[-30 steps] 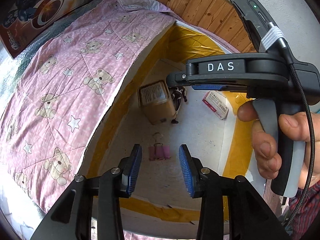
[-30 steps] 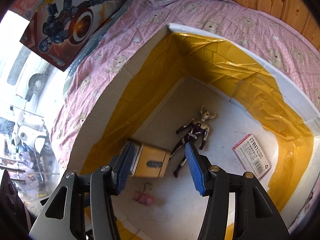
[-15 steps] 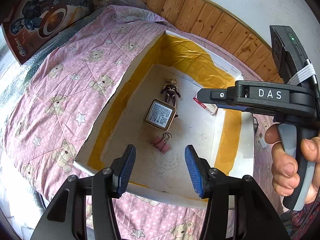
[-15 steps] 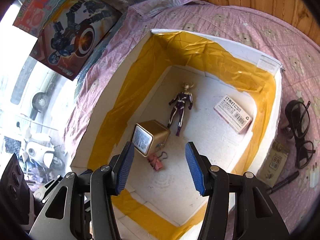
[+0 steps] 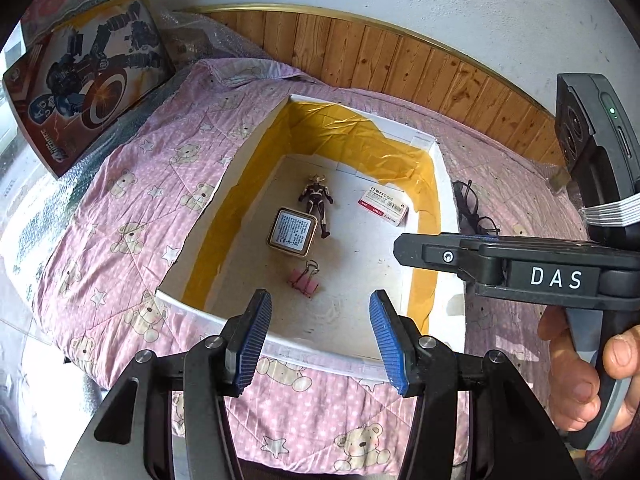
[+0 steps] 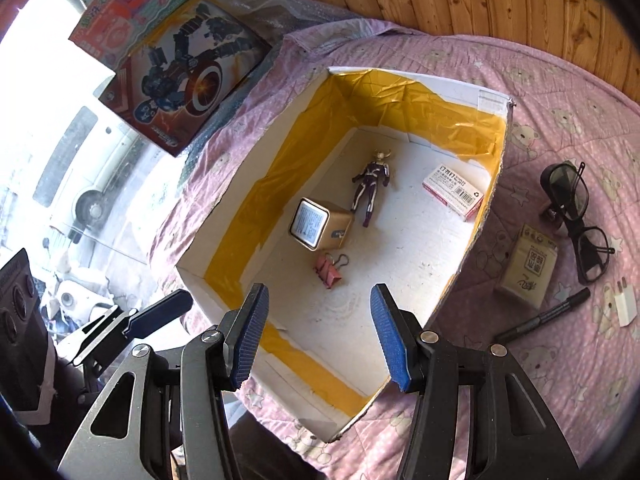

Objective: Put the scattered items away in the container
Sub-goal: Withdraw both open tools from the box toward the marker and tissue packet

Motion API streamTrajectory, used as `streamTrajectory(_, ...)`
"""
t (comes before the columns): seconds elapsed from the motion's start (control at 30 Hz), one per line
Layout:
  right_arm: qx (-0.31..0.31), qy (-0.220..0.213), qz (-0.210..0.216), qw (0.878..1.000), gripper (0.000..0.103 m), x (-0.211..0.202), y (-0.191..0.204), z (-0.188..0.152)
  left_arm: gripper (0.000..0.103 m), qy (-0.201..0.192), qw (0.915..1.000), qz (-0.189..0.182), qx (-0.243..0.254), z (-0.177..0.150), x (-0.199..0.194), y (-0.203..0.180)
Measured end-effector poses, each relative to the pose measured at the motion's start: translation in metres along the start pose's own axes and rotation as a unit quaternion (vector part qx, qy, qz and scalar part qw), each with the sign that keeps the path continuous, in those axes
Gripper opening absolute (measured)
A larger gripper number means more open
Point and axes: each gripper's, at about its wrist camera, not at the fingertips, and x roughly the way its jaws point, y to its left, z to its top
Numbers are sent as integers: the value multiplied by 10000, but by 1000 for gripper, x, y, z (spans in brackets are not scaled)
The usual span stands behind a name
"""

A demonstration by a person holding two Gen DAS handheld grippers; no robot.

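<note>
A pink bear-print quilt [image 6: 560, 80] covers the bed under my white, yellow-taped box [image 6: 494, 100], which holds a figure [image 6: 370, 186], tin [image 6: 320, 224], clip [image 6: 330, 270] and staples box [image 6: 454, 190]. Beside it lie glasses [image 6: 576, 216], a pack [image 6: 528, 268] and a pen [image 6: 544, 314]. My left gripper [image 5: 320, 340] and right gripper [image 6: 316, 336] both gape wide, holding nothing.

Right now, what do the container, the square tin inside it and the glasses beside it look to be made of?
Container: white foam or board, judging by the thick matte walls; glossy yellow tape lines it. Square tin: probably metal, gold sheen, paper label on one face. Glasses: likely black plastic frames, dark-looking lenses.
</note>
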Motion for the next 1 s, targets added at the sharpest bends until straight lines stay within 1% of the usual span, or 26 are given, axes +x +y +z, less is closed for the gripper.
streamTrajectory(0.23, 9, -410, 135, 9991, 57, -27, 7, -29, 53, -70, 9999, -27, 125, -13, -11, -16)
streamTrajectory(0.37, 161, -561, 238, 9980, 57, -32, 5, -49, 53, -130, 9998, -51, 135, -21, -16, -20)
streamTrajectory(0.53, 425, -737, 354, 9957, 56, -40, -5, -77, 53, -215, 9996, -171, 28, -33, -22, -21)
streamTrajectory(0.63, 667, -891, 418, 9929, 56, -51, -17, -93, 53, -230, 9994, -262, 56, -41, -24, -26)
streamTrajectory(0.73, 920, -1027, 370, 9897, 56, -63, -35, -109, 53, -266, 9988, -360, 213, -47, -27, -40)
streamTrajectory(1.0, 1650, -1110, 208, 9798, 56, -80, -93, -144, 53, -275, 9941, -724, 762, -55, -25, -94)
